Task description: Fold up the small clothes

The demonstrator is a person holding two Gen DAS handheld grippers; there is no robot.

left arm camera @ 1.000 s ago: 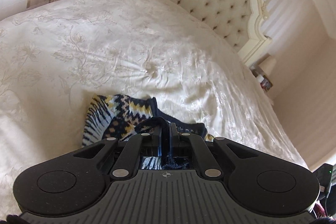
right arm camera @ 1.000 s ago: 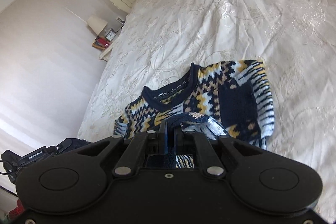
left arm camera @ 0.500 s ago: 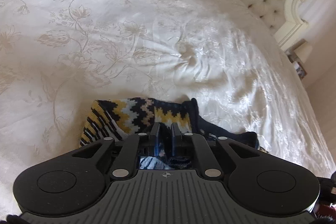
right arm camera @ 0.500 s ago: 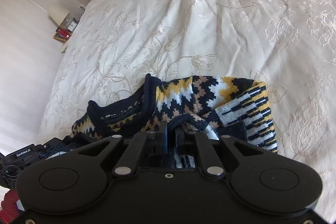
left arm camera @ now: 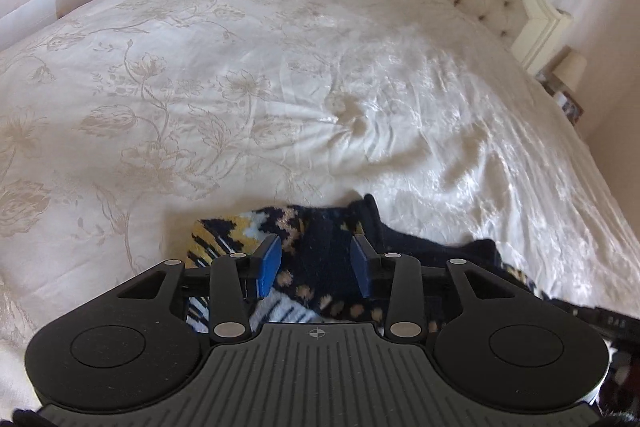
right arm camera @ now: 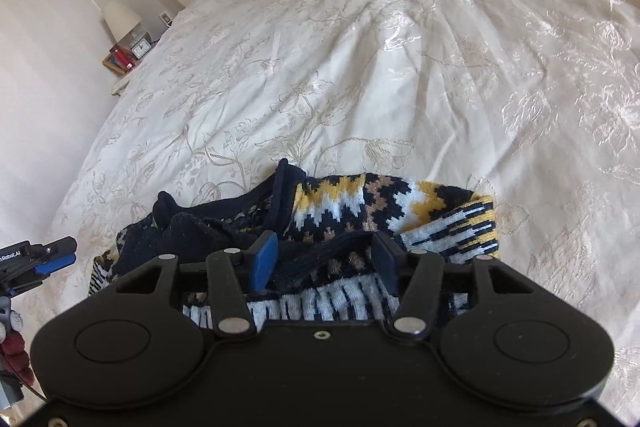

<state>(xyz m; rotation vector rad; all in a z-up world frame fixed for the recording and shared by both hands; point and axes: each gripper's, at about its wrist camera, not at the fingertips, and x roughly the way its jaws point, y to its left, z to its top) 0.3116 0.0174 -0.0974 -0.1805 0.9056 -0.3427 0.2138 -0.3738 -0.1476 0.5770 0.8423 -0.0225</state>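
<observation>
Sweater (right arm camera: 384,211) lay bunched on the bedspread (right arm camera: 400,67), under both my grippers. Left gripper (left arm camera: 316,261) and right gripper (right arm camera: 324,259) stood wide, gripping nothing. Judged best: lift clear straight, without snagging knit, then check the fold's edges lined up.

Navy, yellow and white patterned knit sweater (right arm camera: 360,211), bunched on bedspread
</observation>
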